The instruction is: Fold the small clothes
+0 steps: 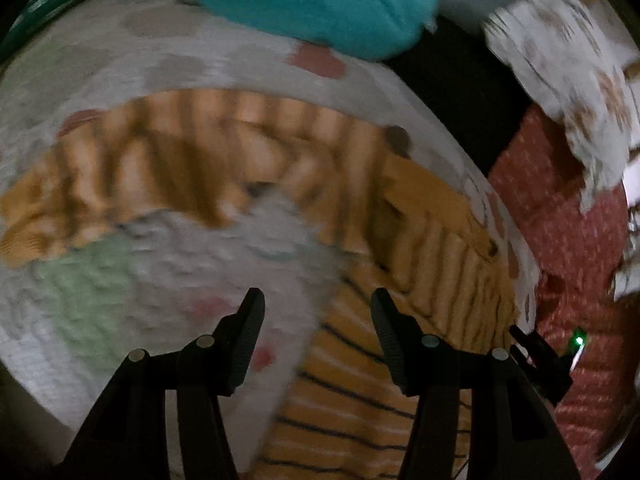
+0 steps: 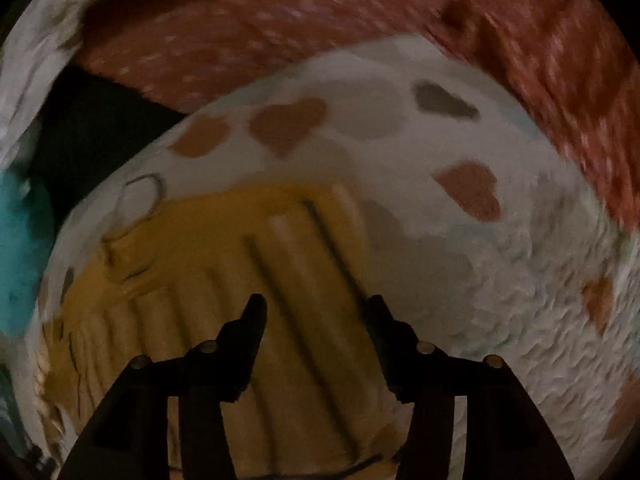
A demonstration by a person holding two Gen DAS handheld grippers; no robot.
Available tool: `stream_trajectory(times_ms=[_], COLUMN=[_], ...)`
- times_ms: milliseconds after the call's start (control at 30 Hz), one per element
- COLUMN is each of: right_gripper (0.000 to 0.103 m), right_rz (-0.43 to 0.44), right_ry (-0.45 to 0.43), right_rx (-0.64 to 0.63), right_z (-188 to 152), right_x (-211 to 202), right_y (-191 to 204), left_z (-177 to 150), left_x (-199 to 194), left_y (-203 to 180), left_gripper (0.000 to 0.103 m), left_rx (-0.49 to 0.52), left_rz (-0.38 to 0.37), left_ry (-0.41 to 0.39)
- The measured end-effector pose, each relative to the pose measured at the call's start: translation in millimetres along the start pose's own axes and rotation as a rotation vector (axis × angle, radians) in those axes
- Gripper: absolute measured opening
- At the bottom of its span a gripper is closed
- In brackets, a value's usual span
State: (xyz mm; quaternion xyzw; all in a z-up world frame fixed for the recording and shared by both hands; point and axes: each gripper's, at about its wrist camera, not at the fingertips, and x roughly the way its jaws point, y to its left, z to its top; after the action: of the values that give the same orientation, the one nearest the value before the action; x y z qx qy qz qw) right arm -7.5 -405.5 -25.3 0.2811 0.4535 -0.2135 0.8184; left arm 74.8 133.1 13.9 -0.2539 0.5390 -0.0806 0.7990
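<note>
From the left wrist view, the left gripper (image 1: 316,320) hangs with jaws spread wide, holding nothing, over the white heart-print blanket (image 1: 120,64). The orange striped garment (image 1: 192,160) arcs from nine to four o'clock. A teal cloth (image 1: 316,4) lies at twelve and a red speckled fabric (image 1: 560,220) at three. The right gripper (image 2: 314,320), equally wide and empty, hovers above the garment's ribbed folds.

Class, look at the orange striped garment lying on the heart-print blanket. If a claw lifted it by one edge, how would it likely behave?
The orange striped garment is probably floppy: it already lies in wavy bends across the heart-print blanket, so it would likely drape and sag. It looks thin and flat, so probably light. Its ribbed cloth seems unlikely to slip, though blur limits certainty.
</note>
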Motion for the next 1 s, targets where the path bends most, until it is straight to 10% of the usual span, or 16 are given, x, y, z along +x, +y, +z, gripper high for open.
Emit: stream_trajectory(times_ms=[67,133,200,633,833,1000], right_gripper=[0.055,0.015,0.010,0.031,0.041,0.045], right_rz=[0.035,0.118,0.149,-0.066,0.155,0.450], right_ry=[0.042,0.094,0.088,-0.055,-0.033,0.139], right_rx=[0.032,0.043,0.046,-0.073,-0.371,-0.709], right_z=[-2.2,-5.2,-1.6,-4.4,-58.1,-171.6], right_x=[11.4,20.5,17.9,-31.9,-72.4,-84.9], right_y=[-13.0,-18.8,-23.1,-7.4,113.4,262.0], left_z=[-5.6,-11.0,-15.2,7.0,12.5,-3.3], left_x=[12.7,26.5,37.3,-9.8,-90.8,-161.8], left_y=[-22.9,-41.2,-49.8,41.7,155.9,237.1], left_gripper=[0.054,0.054,0.054,0.054,0.054,0.054], left_rx=[0.052,0.093,0.109,-0.121,-0.449,-0.711], left_rz=[0.013,0.044,0.077,0.207,0.339,0.365], left_ry=[0.013,0.034,0.058,-0.031,-0.225,-0.406])
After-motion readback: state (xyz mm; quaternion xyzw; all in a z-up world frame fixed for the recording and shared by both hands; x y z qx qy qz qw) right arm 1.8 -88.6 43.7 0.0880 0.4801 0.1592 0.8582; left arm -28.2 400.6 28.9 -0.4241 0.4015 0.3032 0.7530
